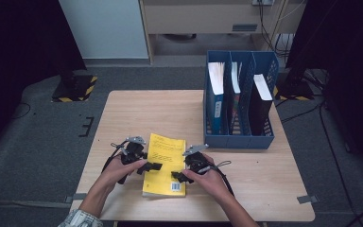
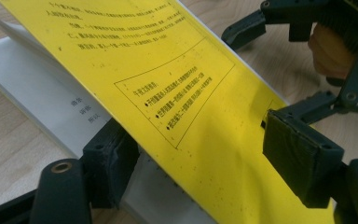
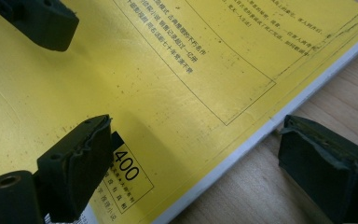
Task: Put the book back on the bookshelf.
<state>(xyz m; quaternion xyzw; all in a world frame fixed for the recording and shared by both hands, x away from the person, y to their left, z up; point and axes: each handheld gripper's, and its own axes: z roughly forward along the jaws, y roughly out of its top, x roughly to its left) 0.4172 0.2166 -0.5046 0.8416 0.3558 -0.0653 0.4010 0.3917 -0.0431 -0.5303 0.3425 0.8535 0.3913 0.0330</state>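
Straddling the yellow book's (image 1: 164, 164) lifted cover, seemingly unclamped.

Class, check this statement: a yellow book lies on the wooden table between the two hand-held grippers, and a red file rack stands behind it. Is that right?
Not quite. The file rack is blue, not red, as the high view shows. The yellow book does lie on the wooden table between the two hand-held grippers.

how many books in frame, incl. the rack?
4. One yellow book lies flat on the table between the grippers. Three stand in the blue rack: left slot, middle slot, right slot. Thinner ones behind the dividers may be hidden.
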